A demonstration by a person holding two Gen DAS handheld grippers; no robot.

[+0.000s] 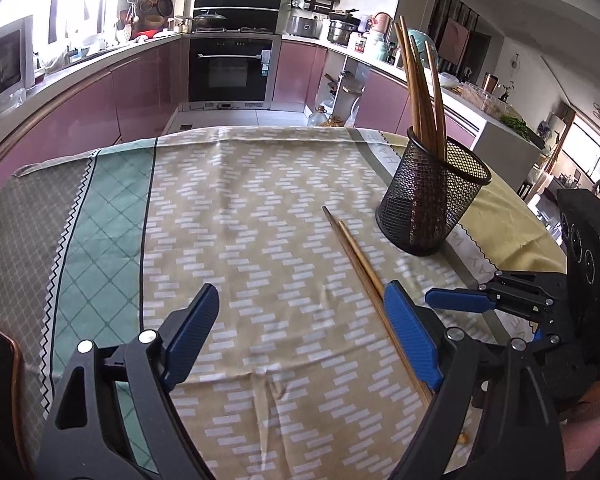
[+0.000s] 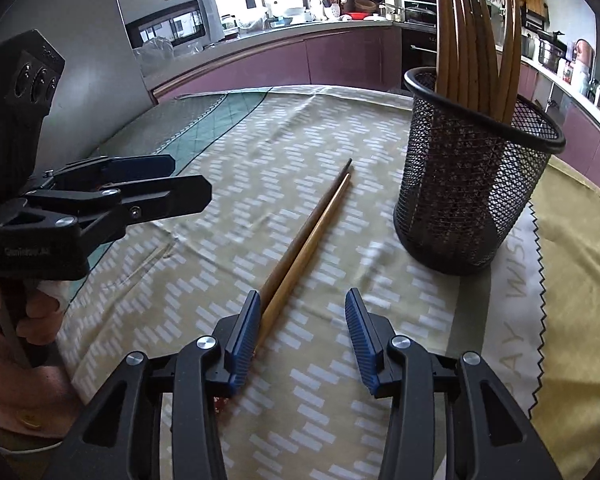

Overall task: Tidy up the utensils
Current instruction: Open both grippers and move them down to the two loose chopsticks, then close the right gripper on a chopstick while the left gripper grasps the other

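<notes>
We see two loose chopsticks (image 2: pixel 306 242) lying side by side on the tablecloth (image 2: pixel 320 392), touching along their length, tips pointing toward the far edge of the table. One is darker, one lighter.

One black mesh holder (image 2: pixel 472 184) stands upright on the cloth, near the tips of the loose pair and to their right. It holds a bundle of wooden chopsticks (image 2: pixel 466 54), thick ends up, fanned out. We count about seven from the right wrist view; the left wrist view shows fewer because they overlap, so we can't give an exact number.

Our left gripper (image 1: pixel 298 314) is released, jaws spread wide, empty, low over the cloth. The loose pair (image 1: pixel 356 258) runs just beside the inner face of its right finger; we can't tell if it touches.

Our right gripper (image 2: pixel 302 326) is also released, jaws apart, holding nothing. The butt ends of the loose pair sit against or under its left finger, not between the pads.

Two grippers, both close together over the near end of the pair.
</notes>
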